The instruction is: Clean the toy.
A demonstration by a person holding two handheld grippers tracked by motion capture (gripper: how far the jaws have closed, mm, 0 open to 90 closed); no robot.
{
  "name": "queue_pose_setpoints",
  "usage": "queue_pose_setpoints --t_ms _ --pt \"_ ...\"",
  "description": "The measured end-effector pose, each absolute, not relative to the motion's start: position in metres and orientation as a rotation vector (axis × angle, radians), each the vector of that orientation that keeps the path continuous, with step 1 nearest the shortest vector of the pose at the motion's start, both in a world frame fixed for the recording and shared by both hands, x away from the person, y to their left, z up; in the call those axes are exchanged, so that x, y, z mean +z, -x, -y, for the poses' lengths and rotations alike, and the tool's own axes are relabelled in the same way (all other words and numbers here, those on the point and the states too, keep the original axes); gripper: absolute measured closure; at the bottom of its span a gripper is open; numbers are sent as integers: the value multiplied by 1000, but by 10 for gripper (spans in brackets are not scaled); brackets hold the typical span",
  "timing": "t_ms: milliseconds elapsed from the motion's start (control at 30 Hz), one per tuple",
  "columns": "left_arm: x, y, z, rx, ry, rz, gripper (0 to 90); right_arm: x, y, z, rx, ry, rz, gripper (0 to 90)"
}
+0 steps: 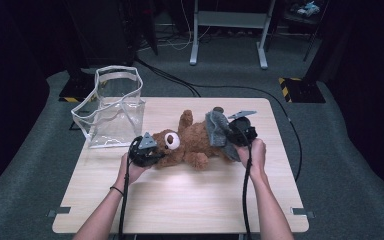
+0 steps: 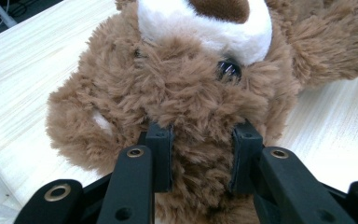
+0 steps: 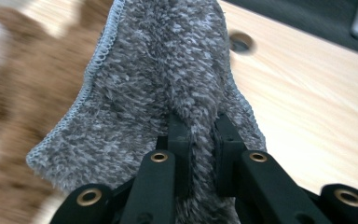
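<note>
A brown teddy bear [image 1: 192,142] with a white muzzle lies on its back across the middle of the wooden table [image 1: 180,200]. My left gripper [image 1: 152,156] is shut on the fur of the bear's head [image 2: 177,93], its jaws pressed into the plush on both sides. My right gripper [image 1: 230,137] is shut on a grey fuzzy cloth [image 3: 168,79] with a stitched edge. A fold of it is pinched between the jaws. The grey cloth [image 1: 217,127] stands lifted over the bear's lower body.
A clear plastic bag [image 1: 112,107] with handles stands open at the table's back left corner. A round hole [image 3: 241,42] in the tabletop lies beyond the cloth. Black cables [image 1: 247,190] trail from both grippers toward the front edge. A metal frame [image 1: 230,30] stands on the floor behind.
</note>
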State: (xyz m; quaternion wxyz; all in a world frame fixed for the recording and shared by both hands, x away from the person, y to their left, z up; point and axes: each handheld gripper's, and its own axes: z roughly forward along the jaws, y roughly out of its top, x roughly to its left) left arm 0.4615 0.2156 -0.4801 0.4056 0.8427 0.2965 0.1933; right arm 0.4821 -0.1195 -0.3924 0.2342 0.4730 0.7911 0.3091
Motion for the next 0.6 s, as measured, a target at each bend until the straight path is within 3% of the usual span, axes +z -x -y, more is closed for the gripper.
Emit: queue_pose_setpoints --t_ms 233,600 --pt "-480 -461 -216 489 -2132 -747 675 -420 -487 85 768 -1243 -2270 811" --pt "-479 -461 -215 476 -2131 -755 675 -454 -478 135 634 -1364 -2252 812"
